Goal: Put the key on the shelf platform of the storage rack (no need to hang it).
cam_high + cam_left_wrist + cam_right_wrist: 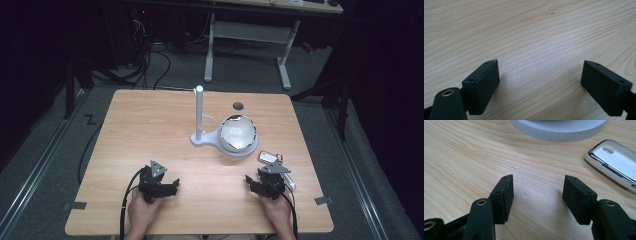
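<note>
A white stand with an upright post (199, 112) and a round dish (238, 135) sits at the middle of the wooden table (150, 130). My left gripper (173, 185) rests near the front left; its jaws (540, 62) stand wide open over bare wood. My right gripper (249, 183) is near the front right, open with nothing between its fingers (538, 177). A white key fob with a chrome edge (616, 165) lies just beyond its right jaw, and it shows again in the high view (269, 157). The dish's ribbed white base (559, 130) is straight ahead of the right gripper.
A small dark round spot (238, 105) lies on the table behind the dish. A silvery piece (290, 184) lies beside the right hand. Tape marks sit at the front corners (75, 205). Another desk's white legs (285, 65) and cables stand on the floor beyond.
</note>
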A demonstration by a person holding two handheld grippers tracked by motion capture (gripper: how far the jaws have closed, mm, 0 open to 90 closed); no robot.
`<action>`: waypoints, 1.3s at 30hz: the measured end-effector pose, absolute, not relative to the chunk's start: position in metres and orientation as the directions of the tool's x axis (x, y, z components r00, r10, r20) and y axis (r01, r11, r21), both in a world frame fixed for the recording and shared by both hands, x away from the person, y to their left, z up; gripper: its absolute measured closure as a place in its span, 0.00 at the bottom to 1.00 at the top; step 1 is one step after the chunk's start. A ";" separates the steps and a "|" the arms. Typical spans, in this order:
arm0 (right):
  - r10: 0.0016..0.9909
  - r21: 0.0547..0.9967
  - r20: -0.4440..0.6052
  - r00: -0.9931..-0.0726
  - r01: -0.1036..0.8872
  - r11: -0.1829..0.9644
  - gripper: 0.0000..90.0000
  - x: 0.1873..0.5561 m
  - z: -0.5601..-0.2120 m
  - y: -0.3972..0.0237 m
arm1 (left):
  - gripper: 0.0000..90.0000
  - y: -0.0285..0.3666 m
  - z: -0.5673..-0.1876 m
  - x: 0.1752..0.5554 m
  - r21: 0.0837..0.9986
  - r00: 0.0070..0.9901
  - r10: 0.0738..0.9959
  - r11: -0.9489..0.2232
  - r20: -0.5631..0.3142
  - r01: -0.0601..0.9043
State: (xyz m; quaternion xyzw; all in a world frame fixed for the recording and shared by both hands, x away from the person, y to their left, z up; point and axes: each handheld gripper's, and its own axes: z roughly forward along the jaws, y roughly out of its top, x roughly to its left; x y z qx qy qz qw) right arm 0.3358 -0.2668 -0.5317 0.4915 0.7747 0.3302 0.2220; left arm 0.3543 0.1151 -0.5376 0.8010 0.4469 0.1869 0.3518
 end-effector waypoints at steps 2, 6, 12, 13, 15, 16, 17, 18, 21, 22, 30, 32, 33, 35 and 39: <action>0.909 0.730 -0.019 -0.417 0.615 0.298 0.48 0.336 -0.532 -0.267 | 0.17 0.115 -0.538 0.354 0.731 0.531 0.847 -0.353 -0.015 0.584; 0.911 0.729 -0.021 -0.412 0.617 0.296 0.47 0.335 -0.532 -0.266 | 0.17 0.115 -0.538 0.353 0.730 0.530 0.848 -0.352 -0.016 0.585; 0.916 0.729 -0.015 -0.401 0.623 0.284 0.46 0.336 -0.532 -0.267 | 0.17 0.116 -0.537 0.354 0.730 0.528 0.849 -0.349 -0.018 0.587; 0.918 0.729 -0.014 -0.397 0.624 0.281 0.46 0.335 -0.532 -0.267 | 0.17 0.116 -0.537 0.354 0.730 0.528 0.849 -0.349 -0.019 0.587; 0.920 0.730 -0.014 -0.391 0.625 0.277 0.46 0.335 -0.532 -0.267 | 0.17 0.116 -0.537 0.354 0.730 0.529 0.849 -0.350 -0.019 0.587; 0.921 0.729 -0.016 -0.390 0.625 0.278 0.46 0.335 -0.532 -0.267 | 0.17 0.116 -0.537 0.354 0.730 0.529 0.848 -0.350 -0.019 0.587; 0.921 0.729 -0.017 -0.389 0.626 0.278 0.46 0.335 -0.532 -0.267 | 0.17 0.116 -0.537 0.354 0.730 0.529 0.848 -0.350 -0.019 0.587; 0.921 0.729 -0.017 -0.388 0.626 0.277 0.46 0.335 -0.532 -0.267 | 0.17 0.116 -0.537 0.354 0.730 0.529 0.848 -0.350 -0.019 0.587; 0.923 0.730 -0.015 -0.385 0.627 0.274 0.47 0.335 -0.532 -0.269 | 0.17 0.116 -0.537 0.354 0.730 0.529 0.848 -0.350 -0.018 0.587; 0.926 0.729 -0.010 -0.378 0.631 0.265 0.48 0.335 -0.531 -0.270 | 0.18 0.116 -0.537 0.354 0.730 0.529 0.848 -0.350 -0.018 0.587; 0.933 0.742 0.011 -0.360 0.628 0.233 0.49 0.331 -0.523 -0.280 | 0.18 0.116 -0.537 0.354 0.730 0.530 0.848 -0.351 -0.017 0.586; 0.936 0.747 0.023 -0.352 0.628 0.218 0.49 0.330 -0.521 -0.283 | 0.18 0.116 -0.537 0.354 0.730 0.530 0.848 -0.352 -0.017 0.586; 0.936 0.752 0.027 -0.352 0.624 0.213 0.50 0.329 -0.520 -0.284 | 0.18 0.116 -0.537 0.354 0.730 0.529 0.848 -0.350 -0.019 0.587; 0.936 0.758 0.036 -0.351 0.620 0.203 0.50 0.328 -0.518 -0.286 | 0.18 0.116 -0.537 0.354 0.730 0.529 0.848 -0.350 -0.019 0.587; 0.936 0.753 0.055 -0.348 0.630 0.190 0.50 0.325 -0.517 -0.290 | 0.18 0.116 -0.537 0.354 0.730 0.529 0.848 -0.350 -0.019 0.587</action>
